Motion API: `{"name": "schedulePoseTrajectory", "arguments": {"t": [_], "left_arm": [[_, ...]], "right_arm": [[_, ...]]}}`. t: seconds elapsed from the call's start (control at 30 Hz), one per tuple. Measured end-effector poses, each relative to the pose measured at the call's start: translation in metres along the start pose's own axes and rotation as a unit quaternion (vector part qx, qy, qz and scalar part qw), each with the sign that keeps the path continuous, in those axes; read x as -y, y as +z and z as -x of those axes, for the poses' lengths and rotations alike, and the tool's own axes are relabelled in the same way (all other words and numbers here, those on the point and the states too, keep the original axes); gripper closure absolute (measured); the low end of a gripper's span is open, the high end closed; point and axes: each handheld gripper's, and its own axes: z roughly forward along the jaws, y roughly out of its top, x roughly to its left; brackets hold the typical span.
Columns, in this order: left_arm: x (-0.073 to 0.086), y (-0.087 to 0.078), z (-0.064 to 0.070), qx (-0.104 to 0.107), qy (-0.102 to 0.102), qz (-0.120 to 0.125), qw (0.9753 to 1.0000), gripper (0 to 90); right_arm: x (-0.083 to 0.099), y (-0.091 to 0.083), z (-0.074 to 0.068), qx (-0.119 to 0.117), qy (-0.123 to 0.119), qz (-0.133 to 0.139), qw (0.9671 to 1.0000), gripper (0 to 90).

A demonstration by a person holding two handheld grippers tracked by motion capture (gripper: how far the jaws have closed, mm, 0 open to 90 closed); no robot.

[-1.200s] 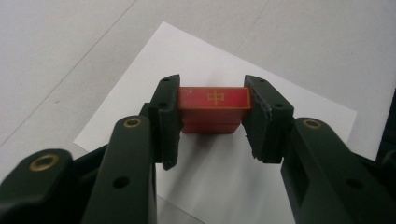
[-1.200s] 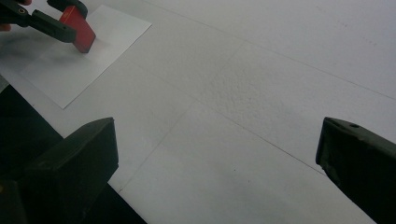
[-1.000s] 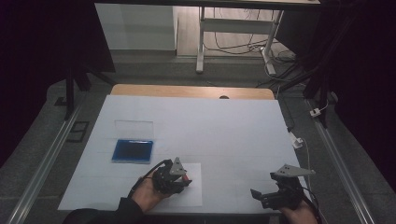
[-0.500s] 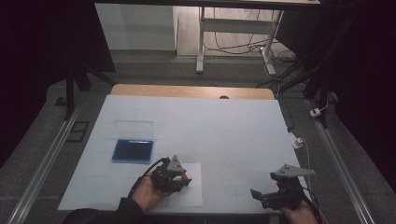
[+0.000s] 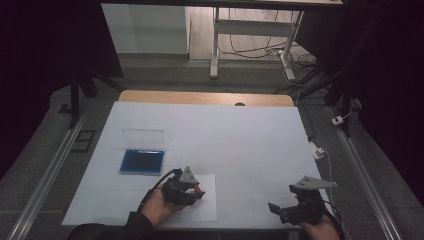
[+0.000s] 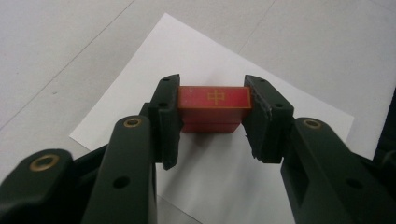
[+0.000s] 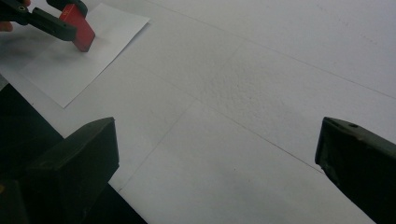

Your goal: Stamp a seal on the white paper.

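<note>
High view: near the front edge of the white bench (image 5: 240, 135), the left claw (image 5: 192, 190) hangs over a white paper sheet (image 5: 205, 207).

Left gripper view: its jaws are closed on a red rectangular stamp block (image 6: 212, 108) with a gold character.

Right gripper view: the right claw (image 7: 215, 172) is wide open and empty.

A tilted stamp might smear the print.
</note>
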Motion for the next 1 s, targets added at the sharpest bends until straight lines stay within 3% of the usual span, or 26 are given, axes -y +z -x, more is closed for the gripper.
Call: {"name": "schedulePoseTrajectory", "arguments": {"t": [0.1, 0.23, 0.8, 1.0], "left_arm": [[-0.0011, 0.0005, 0.0049, -0.015, 0.012, -0.003, 0.9998, 59.1], [-0.0014, 0.0005, 0.0035, -0.011, 0.01, -0.004, 0.9999, 59.0], [-0.0067, -0.0007, 0.0029, -0.01, 0.032, -0.017, 0.9993, 58.7], [-0.0077, -0.0046, 0.0009, -0.013, 0.029, -0.005, 0.9995, 58.7]], "right_arm": [[0.0, 0.0001, 0.0, -0.001, -0.001, 0.0, 1.0, 0.0], [0.0, 0.0001, 0.0, -0.001, -0.001, 0.0, 1.0, 0.0], [0.0002, -0.0004, 0.0006, -0.001, 0.0, 0.002, 1.0, 0.0], [0.0003, -0.0004, 0.0006, -0.001, 0.001, 0.003, 1.0, 0.0]]}}
